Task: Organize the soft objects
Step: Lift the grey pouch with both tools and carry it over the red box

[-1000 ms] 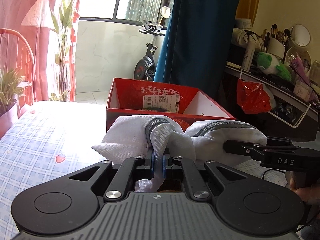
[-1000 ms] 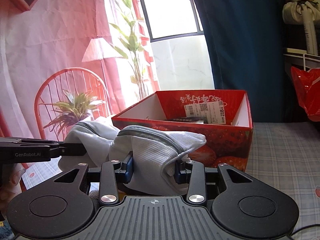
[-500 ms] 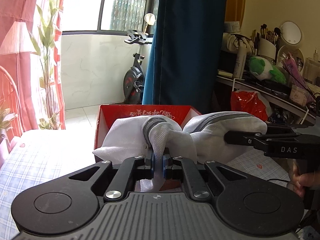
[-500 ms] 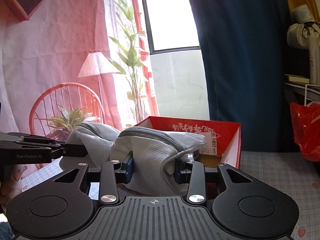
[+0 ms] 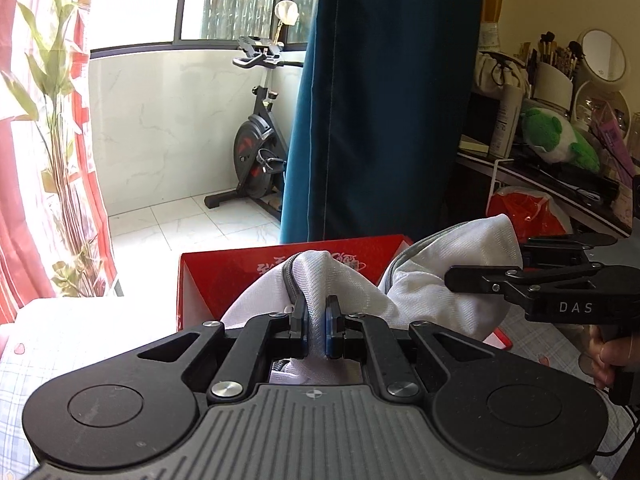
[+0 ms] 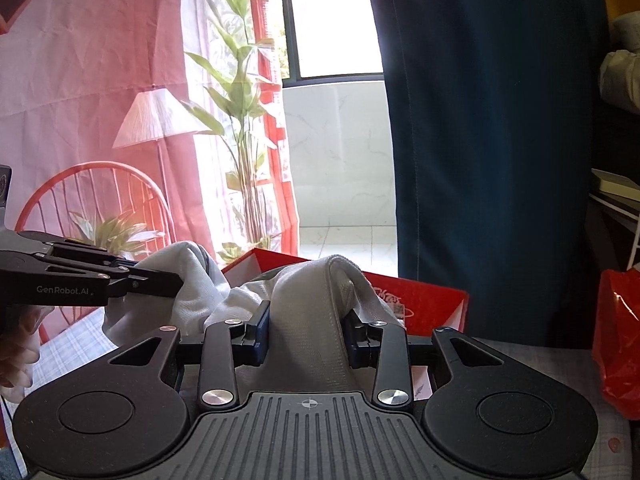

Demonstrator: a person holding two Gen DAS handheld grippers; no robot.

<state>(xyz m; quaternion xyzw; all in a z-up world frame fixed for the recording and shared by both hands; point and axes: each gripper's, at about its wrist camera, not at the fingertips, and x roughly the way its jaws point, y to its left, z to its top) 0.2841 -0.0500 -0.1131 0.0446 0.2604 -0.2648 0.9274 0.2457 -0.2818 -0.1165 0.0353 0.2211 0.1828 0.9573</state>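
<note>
1. Left gripper [image 5: 316, 326] pinched narrow on a fold of the white zippered cloth [image 5: 340, 280].
2. Right gripper [image 6: 306, 330] clamped wider on the same cloth's other bunch.
3. Cloth held up just near of the red box [image 5: 240, 276].

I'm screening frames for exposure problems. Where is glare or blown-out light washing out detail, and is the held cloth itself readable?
Left wrist view: the window is blown out and the bed surface beside the red box is washed white; the white garment keeps its weave. Right wrist view: the window is pure white, the dark curtain nearly featureless; the garment stays legible.
</note>
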